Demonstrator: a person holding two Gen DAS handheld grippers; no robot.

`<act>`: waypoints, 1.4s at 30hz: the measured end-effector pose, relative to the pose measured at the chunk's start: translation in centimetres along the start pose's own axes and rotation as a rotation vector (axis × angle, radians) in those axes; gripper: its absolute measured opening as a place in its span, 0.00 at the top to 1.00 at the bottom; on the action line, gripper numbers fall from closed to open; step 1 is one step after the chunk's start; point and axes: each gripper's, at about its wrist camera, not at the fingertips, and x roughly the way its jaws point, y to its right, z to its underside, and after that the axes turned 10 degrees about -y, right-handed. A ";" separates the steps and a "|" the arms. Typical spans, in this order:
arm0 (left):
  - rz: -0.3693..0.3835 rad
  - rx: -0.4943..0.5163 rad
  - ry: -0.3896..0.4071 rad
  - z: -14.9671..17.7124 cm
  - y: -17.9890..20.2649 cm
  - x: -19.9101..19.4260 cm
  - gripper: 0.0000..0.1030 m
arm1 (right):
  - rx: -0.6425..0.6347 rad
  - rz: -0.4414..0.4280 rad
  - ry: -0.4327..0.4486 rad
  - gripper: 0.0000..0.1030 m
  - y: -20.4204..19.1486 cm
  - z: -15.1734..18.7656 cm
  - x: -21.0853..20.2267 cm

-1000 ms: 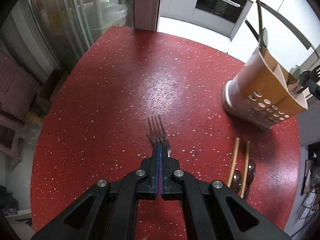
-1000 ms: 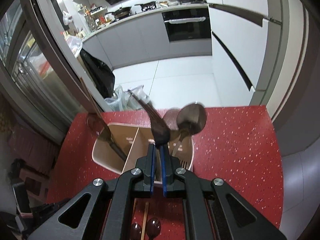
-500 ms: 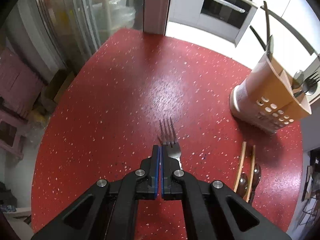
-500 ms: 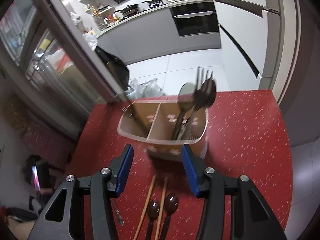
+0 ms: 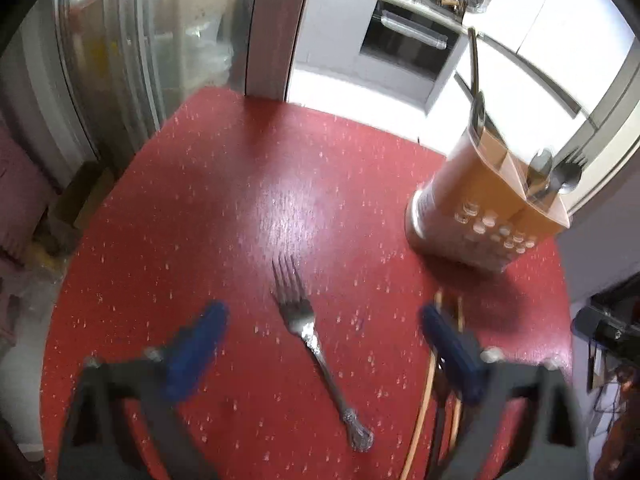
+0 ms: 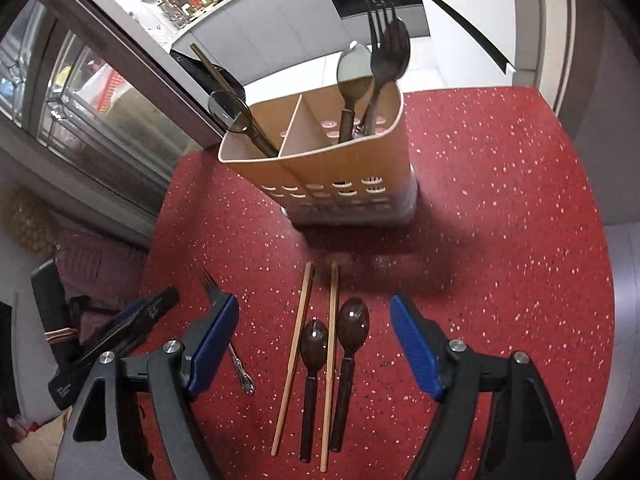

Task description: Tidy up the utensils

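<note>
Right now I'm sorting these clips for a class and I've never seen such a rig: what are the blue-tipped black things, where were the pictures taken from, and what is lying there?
They are hand-held tongs, one in each of a person's hands, with a camera on each looking along its fingers. One picture comes from the left tongs, one from the right tongs. Both are open and hold nothing. On the red speckled table lie a silver fork, two chopsticks and two dark spoons. The tan utensil holder stands behind them, already holding spoons, a fork and chopsticks.
</note>
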 end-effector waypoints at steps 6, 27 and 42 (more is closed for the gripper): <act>0.047 0.005 -0.017 -0.2 0.1 4.7 0.00 | -0.001 0.002 0.001 0.20 -0.3 0.6 0.1; -0.169 -0.230 -0.236 -1.0 1.2 30.2 0.01 | -0.016 0.035 -0.064 0.20 0.4 2.5 2.0; -0.032 -0.102 -0.156 0.8 3.9 37.8 0.55 | 0.001 0.031 -0.059 0.20 1.0 2.8 2.1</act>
